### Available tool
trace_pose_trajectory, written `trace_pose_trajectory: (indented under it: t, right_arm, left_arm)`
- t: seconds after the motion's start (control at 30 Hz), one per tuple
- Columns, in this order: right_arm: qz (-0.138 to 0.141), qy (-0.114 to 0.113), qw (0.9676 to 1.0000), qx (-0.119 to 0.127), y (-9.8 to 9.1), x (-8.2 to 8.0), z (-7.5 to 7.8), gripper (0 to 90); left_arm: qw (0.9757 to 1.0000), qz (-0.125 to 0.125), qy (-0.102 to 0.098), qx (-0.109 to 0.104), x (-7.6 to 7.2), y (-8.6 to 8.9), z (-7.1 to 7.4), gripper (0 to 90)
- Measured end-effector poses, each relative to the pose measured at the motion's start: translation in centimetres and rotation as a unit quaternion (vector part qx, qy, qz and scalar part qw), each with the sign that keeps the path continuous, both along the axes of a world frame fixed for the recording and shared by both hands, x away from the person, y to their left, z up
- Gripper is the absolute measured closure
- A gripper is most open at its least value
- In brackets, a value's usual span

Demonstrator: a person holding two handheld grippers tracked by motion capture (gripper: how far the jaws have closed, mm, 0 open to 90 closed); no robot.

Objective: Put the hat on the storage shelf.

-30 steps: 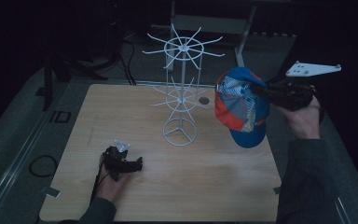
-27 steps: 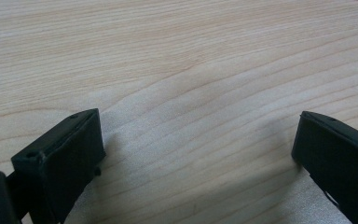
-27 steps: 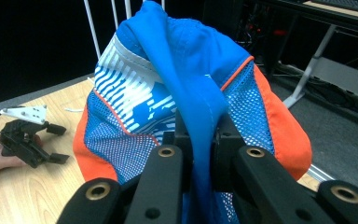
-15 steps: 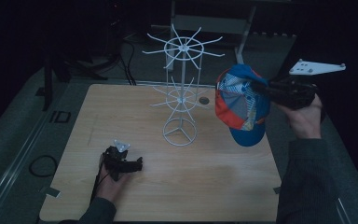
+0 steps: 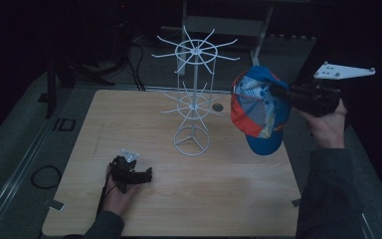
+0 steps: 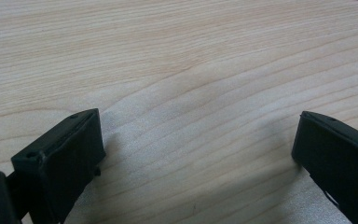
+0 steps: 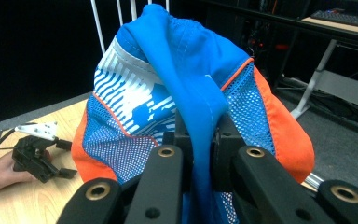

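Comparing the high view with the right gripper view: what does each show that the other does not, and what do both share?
High view alone: the white wire rack's spoked tiers and ring base, the whole wooden table, and the right claw's body with its grey plate, held up off the table's right edge.

Right gripper view alone: the close grip, with both black jaws pinching a fold of the cap's blue fabric, and its mesh panels.

Both: the blue, orange and white cap, and the left claw resting on the table in the person's hand.
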State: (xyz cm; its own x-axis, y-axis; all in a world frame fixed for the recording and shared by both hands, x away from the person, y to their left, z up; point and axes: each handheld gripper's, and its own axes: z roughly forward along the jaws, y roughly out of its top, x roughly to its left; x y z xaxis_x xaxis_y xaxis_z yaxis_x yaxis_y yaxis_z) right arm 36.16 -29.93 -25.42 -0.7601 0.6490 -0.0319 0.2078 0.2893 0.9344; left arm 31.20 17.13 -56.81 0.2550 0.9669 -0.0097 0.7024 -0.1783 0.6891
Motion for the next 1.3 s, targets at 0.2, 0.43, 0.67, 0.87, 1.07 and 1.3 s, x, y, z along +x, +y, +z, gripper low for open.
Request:
trace_pose_trajectory:
  t: [0.2, 0.43, 0.67, 0.87, 1.07, 1.3]
  right_arm:
    - [0.002, -0.005, 0.9999, 0.010, -0.1, -0.2, 0.3, 84.2]
    - [0.005, -0.009, 0.9996, 0.027, -0.4, -0.2, 0.7, 84.2]
    - [0.004, -0.012, 0.9994, 0.032, -0.3, -0.2, 1.2, 84.2]
    - [0.005, -0.016, 0.9992, 0.036, -0.2, -0.1, 1.5, 84.2]
    - [0.012, -0.019, 0.9984, 0.051, -0.2, -0.2, 1.9, 84.3]
    - [0.015, -0.026, 0.9974, 0.065, -0.1, -0.2, 2.9, 84.3]
  left_arm:
    - [1.0000, 0.000, 0.000, 0.000, 0.0, 0.0, 0.0, 2.5]
    - [1.0000, 0.000, 0.000, 0.000, 0.0, 0.0, 0.0, 2.5]
    - [1.0000, -0.001, 0.001, 0.001, 0.0, 0.0, 0.0, 2.5]
    - [1.0000, -0.001, 0.001, 0.001, 0.0, 0.0, 0.0, 2.5]
    - [1.0000, -0.001, 0.001, 0.001, 0.0, 0.0, 0.0, 2.5]
    - [1.0000, -0.002, 0.001, 0.002, 0.0, 0.0, 0.0, 2.5]
